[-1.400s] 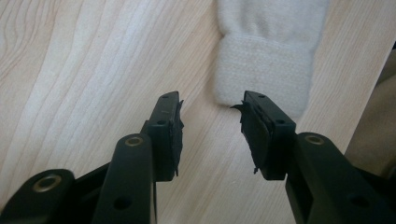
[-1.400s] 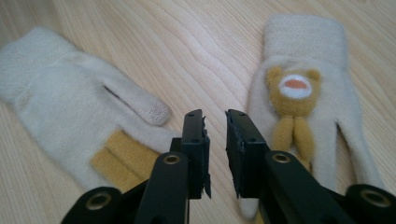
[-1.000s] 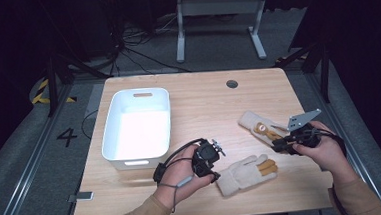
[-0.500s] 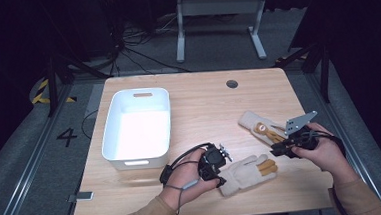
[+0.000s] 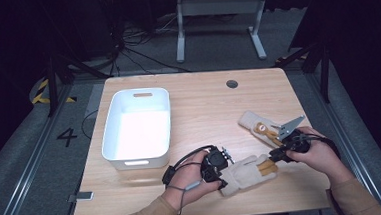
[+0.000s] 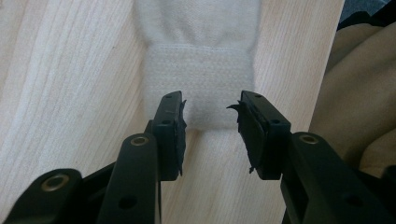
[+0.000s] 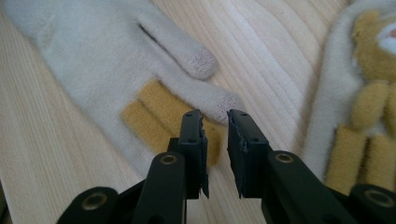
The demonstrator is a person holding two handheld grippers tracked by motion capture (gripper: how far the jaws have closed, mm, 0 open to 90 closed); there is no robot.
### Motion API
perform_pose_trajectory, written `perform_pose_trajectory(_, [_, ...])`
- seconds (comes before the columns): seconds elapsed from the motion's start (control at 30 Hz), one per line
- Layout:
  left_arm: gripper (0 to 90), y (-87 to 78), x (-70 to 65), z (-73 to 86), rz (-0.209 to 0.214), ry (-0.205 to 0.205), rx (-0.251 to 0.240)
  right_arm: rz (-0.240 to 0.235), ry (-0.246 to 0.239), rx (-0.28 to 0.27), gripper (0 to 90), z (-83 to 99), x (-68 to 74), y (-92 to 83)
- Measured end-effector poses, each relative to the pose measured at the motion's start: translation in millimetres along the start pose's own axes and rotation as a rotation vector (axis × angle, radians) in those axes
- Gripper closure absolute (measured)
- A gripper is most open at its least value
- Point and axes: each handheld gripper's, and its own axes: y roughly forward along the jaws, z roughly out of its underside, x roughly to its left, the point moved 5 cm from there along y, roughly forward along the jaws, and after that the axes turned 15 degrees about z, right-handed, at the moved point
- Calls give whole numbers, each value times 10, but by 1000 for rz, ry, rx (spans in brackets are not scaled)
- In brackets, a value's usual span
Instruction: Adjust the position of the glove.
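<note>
A cream glove with yellow fingers lies flat near the table's front edge. My left gripper is at its cuff. In the left gripper view the ribbed cuff sits just ahead of the open left gripper, whose jaw tips straddle the cuff's end without pressing it. My right gripper is at the glove's finger end. In the right gripper view the right gripper stands narrowly open over a yellow finger, with a cream fingertip just ahead. A second glove lies to the right.
A white bin stands empty at the table's left. A round cable hole sits near the far edge. Bare wood spreads between the bin and the gloves. A sleeve lies close beside the left jaws.
My left gripper has edged right, up to the near glove's cuff. The right hand has stayed at the glove's fingers.
</note>
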Motion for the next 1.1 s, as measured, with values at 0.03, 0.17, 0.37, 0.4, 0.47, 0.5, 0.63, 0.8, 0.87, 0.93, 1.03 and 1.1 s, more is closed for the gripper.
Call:
perform_pose_trajectory(0.03, [613,4,3,-3,1,5,-1,-3,1,5,762,0,10,19])
perform_pose_trajectory(0.17, [598,33,26,6,9,3,8,5,-16,29,755,8,26,76])
perform_pose_trajectory(0.37, [563,35,23,-18,2,13,-9,11,-25,56,725,38,19,135])
perform_pose_trajectory(0.4, [545,35,23,-18,2,13,-9,10,-23,61,726,41,22,141])
perform_pose_trajectory(0.47, [522,64,28,-19,-7,8,2,8,-25,69,727,45,26,152])
perform_pose_trajectory(0.5, [507,78,30,-18,-12,6,2,13,-32,76,732,49,29,165])
perform_pose_trajectory(0.63, [496,99,24,-25,-19,12,8,12,-38,97,754,60,39,187])
perform_pose_trajectory(0.8, [488,151,11,-39,-23,19,20,13,-55,106,836,59,39,206])
perform_pose_trajectory(0.87, [485,206,-3,-62,-28,33,31,12,-62,106,845,58,40,206])
perform_pose_trajectory(0.93, [487,248,2,-66,-50,37,45,15,-64,104,847,54,44,208])
perform_pose_trajectory(1.03, [489,294,20,-65,-61,39,54,14,-67,104,847,56,45,207])
perform_pose_trajectory(1.1, [494,314,29,-62,-63,37,61,11,-67,103,846,58,42,207])
